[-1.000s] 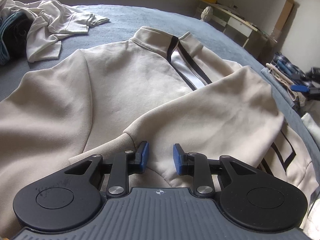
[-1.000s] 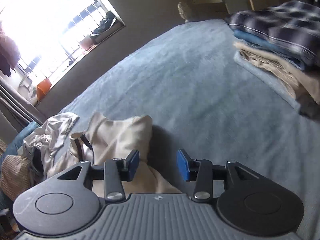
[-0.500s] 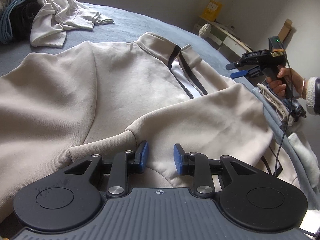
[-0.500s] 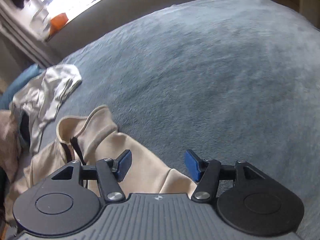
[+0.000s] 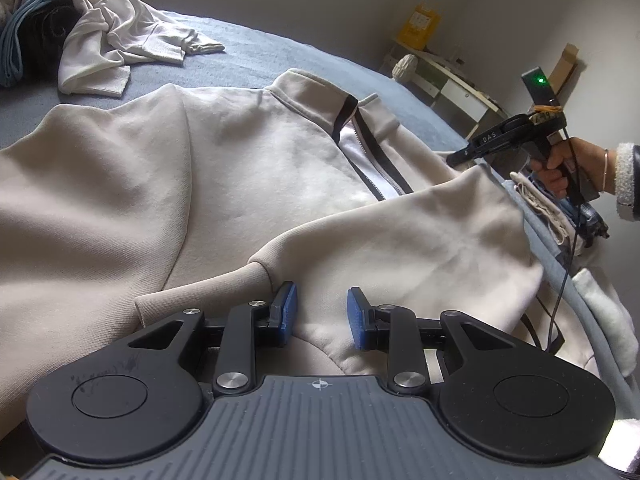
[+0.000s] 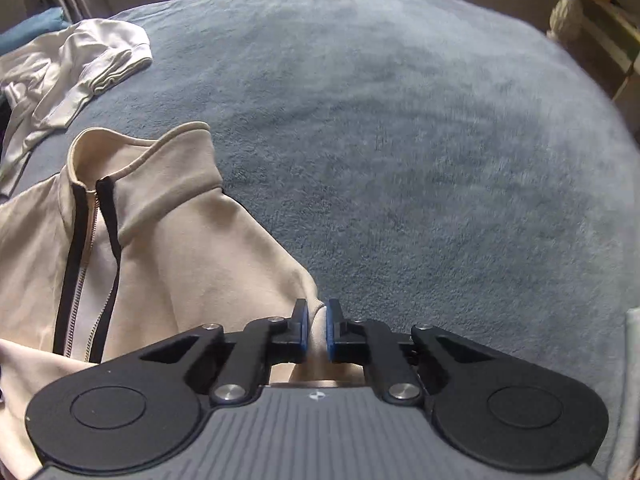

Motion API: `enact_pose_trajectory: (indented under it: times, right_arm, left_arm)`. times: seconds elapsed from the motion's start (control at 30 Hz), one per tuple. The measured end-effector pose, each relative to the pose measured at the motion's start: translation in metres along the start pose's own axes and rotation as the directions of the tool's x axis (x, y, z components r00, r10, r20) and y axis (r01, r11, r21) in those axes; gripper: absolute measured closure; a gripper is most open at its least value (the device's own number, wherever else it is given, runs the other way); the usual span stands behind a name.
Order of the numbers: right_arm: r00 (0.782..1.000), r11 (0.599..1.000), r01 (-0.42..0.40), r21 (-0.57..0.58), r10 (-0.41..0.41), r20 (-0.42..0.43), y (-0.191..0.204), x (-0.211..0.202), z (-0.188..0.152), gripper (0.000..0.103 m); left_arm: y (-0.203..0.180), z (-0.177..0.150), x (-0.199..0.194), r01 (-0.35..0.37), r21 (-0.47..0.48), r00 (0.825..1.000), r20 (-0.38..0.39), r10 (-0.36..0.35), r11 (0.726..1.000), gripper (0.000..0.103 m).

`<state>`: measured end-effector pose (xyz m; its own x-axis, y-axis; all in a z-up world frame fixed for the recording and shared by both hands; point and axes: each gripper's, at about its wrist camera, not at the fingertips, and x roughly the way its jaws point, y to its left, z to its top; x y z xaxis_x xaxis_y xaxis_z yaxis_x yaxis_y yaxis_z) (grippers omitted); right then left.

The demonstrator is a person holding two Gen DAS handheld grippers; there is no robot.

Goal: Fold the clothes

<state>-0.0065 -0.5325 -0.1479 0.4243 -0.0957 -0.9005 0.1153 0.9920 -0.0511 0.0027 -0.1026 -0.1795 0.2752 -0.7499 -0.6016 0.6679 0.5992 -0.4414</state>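
A beige zip-up jacket (image 5: 248, 168) lies spread front-up across a grey-blue bed cover (image 6: 420, 152), its stand collar toward the far side and its dark-edged zipper (image 6: 86, 264) partly undone. One sleeve (image 5: 400, 236) is folded across the chest, its ribbed cuff (image 5: 200, 298) ending just ahead of the left gripper (image 5: 322, 312). That gripper hovers low over the sleeve with its blue-padded fingers (image 5: 286, 312) spread apart and nothing between them. At the jacket's far shoulder, the right gripper (image 6: 316, 330) has its fingers drawn nearly together, pinching a fold of the beige fabric at the garment's edge, where cloth meets bed cover. From the left wrist camera, the right gripper (image 5: 460, 156) appears at the right, held by a person's hand (image 5: 556, 168) in a fleece-cuffed sleeve, a green light glowing on top. A crumpled white garment (image 5: 120, 48) sits well apart on the bed beyond the collar, beside what appears to be dark clothing (image 5: 36, 36), though the corner is too distorted to be sure. A stack of folded laundry (image 5: 560, 208) rests near the bed's right edge.
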Motion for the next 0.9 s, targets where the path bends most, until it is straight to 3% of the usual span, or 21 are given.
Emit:
enact_pose_trajectory:
  times: [0.17,0.4,0.53,0.63,0.77,0.9]
  right_arm:
    - [0.978,0.966,0.207,-0.155,-0.198,0.072,0.022,0.018,-0.01,0.096]
    - [0.886,0.831,0.462,-0.309,-0.416,0.205,0.049,0.043,-0.023,0.096]
    - [0.906,0.891,0.411,-0.192,-0.376,0.194,0.038,0.038,-0.013,0.089]
    - [0.923,0.942,0.329,-0.066,-0.307,0.233,0.026,0.002,-0.001,0.083]
    - [0.959,0.989,0.132,0.064,-0.143,0.243,0.018,-0.026,0.01,0.083]
    - [0.981,0.997,-0.021,0.079,0.006,0.192,0.032,-0.002,0.026,0.084]
  left_arm:
    - [0.0,-0.001,0.0,-0.004,-0.008,1.0,0.002,0.004,1.0,0.075]
    - [-0.004,-0.003,-0.002,-0.021,0.018,1.0,0.007,0.021,1.0,0.075]
    - [-0.004,-0.004,-0.002,-0.019,0.013,1.0,0.006,0.019,1.0,0.075]
    - [-0.004,-0.004,-0.002,-0.018,0.008,1.0,0.01,0.018,1.0,0.075]
    - [-0.003,-0.004,-0.002,-0.013,0.004,1.0,0.016,0.013,1.0,0.075]
    - [-0.002,-0.004,-0.002,-0.009,0.004,1.0,0.016,0.009,1.0,0.075]
